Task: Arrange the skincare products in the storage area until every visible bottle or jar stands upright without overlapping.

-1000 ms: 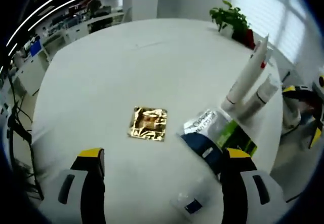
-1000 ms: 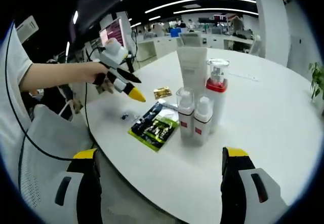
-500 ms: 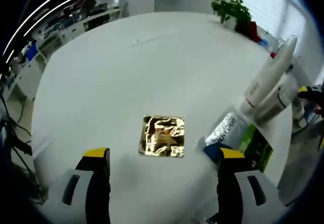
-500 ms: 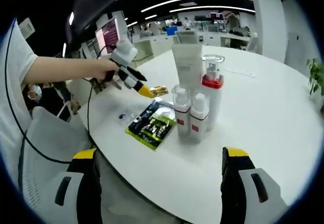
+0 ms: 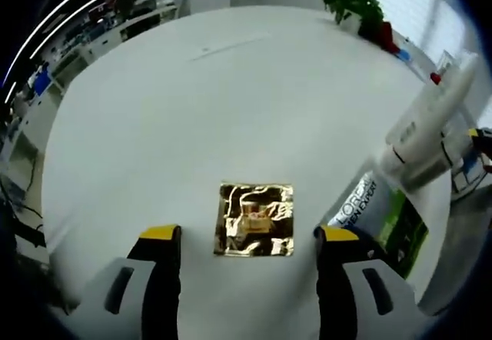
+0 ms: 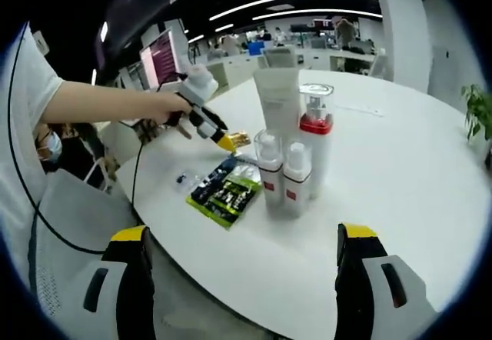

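Note:
A gold foil sachet [image 5: 255,219] lies flat on the white round table [image 5: 200,101], just ahead of and between the jaws of my open left gripper [image 5: 247,236]. To its right lies a green and black sachet pack [image 5: 382,218], with white tubes [image 5: 430,121] standing beyond it. In the right gripper view a tall white tube [image 6: 277,105], a pump bottle with a red collar [image 6: 316,141] and two small white bottles [image 6: 268,177] stand upright in a tight group. A hand holds the left gripper [image 6: 225,141] low over the gold sachet [image 6: 239,137]. My right gripper [image 6: 242,236] is open and holds nothing.
The green pack [image 6: 224,194] and a small clear packet [image 6: 185,179] lie near the table's edge. A potted plant [image 5: 355,5] stands at the far side. A grey chair [image 6: 73,209] sits beside the table, with office desks behind.
My left gripper has moved forward and down toward the gold sachet, which now sits between its jaws. The right gripper has barely shifted.

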`<state>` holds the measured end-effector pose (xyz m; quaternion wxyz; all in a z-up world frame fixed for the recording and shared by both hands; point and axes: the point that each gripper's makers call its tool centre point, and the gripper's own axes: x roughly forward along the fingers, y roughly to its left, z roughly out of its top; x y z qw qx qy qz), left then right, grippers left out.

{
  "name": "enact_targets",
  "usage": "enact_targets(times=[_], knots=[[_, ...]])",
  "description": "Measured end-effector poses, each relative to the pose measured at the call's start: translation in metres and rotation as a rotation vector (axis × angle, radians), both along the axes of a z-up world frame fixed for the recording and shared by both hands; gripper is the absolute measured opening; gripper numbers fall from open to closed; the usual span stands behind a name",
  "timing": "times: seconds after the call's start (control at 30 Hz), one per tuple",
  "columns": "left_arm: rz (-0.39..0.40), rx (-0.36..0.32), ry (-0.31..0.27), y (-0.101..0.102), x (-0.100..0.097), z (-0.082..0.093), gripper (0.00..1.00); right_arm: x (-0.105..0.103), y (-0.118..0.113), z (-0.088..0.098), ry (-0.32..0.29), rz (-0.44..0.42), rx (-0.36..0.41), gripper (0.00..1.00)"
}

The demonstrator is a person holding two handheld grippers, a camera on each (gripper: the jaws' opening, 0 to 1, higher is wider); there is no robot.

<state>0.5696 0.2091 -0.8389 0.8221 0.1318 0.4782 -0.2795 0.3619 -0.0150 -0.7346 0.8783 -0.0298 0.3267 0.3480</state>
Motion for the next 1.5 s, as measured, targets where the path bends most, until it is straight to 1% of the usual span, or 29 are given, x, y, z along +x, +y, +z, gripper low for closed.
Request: enact_targets(times=[0.03,0.1,0.17,0.27,0.53,0.7,0.73,0.87,0.93,1.0,1.07,1.1,1.23,1.3,1.33,1.37,1.43,1.47,1.5], knots=[[0.001,0.006,-0.01,0.0,0.003,0.001,0.61,0.0,0.0,0.0,0.0,-0.002,0.0,0.99],[0.01,-0.002,-0.003,0.0,0.0,0.003,0.59,0.001,-0.001,0.0,-0.001,-0.006,0.002,0.99],[0.013,-0.001,0.004,0.001,0.004,0.002,0.55,0.001,-0.001,0.0,-0.001,-0.008,0.004,0.99],[0.018,0.004,0.007,0.0,0.001,0.004,0.5,0.001,-0.002,0.0,-0.002,-0.009,0.003,0.99],[0.011,0.009,0.003,-0.002,-0.002,0.004,0.5,0.001,-0.001,0.0,0.004,-0.01,0.005,0.99],[0.021,0.007,0.002,-0.002,-0.003,0.006,0.49,0.001,-0.001,0.0,0.005,-0.012,0.005,0.99],[0.026,0.009,0.0,-0.002,-0.002,0.006,0.47,0.001,-0.001,0.0,0.004,-0.013,0.006,0.99],[0.048,0.009,-0.006,0.0,-0.002,0.008,0.3,0.002,-0.001,0.0,0.003,-0.013,0.002,0.99],[0.059,-0.008,-0.003,-0.001,-0.003,0.008,0.26,0.002,-0.002,0.0,0.002,-0.014,0.002,0.99],[0.057,-0.009,-0.005,-0.002,-0.004,0.009,0.21,0.002,-0.001,0.0,0.003,-0.013,0.002,0.99],[0.058,-0.021,-0.009,-0.003,-0.005,0.01,0.11,0.002,-0.001,0.0,0.002,-0.013,0.003,0.99],[0.059,-0.018,-0.009,-0.002,-0.004,0.01,0.08,0.002,-0.001,0.0,0.001,-0.012,0.002,0.99],[0.076,-0.023,-0.008,-0.003,-0.007,0.012,0.08,0.002,-0.001,0.0,0.0,-0.013,0.001,0.99],[0.076,-0.027,-0.004,-0.003,-0.007,0.011,0.06,0.003,-0.001,0.0,-0.001,-0.014,0.001,0.99],[0.073,-0.032,-0.003,-0.003,-0.007,0.012,0.04,0.003,-0.001,0.0,-0.002,-0.016,0.003,0.99],[0.071,-0.038,-0.005,-0.004,-0.007,0.012,0.0,0.003,-0.002,0.0,-0.002,-0.018,0.004,0.99],[0.078,-0.036,-0.011,-0.003,-0.005,0.012,0.0,0.003,-0.002,0.0,-0.002,-0.019,0.004,0.99],[0.082,-0.046,0.001,-0.003,-0.005,0.011,0.0,0.003,-0.002,0.0,-0.003,-0.018,0.003,0.99],[0.087,-0.044,0.0,-0.002,-0.005,0.011,0.01,0.003,-0.002,0.0,-0.004,-0.018,0.002,0.99]])
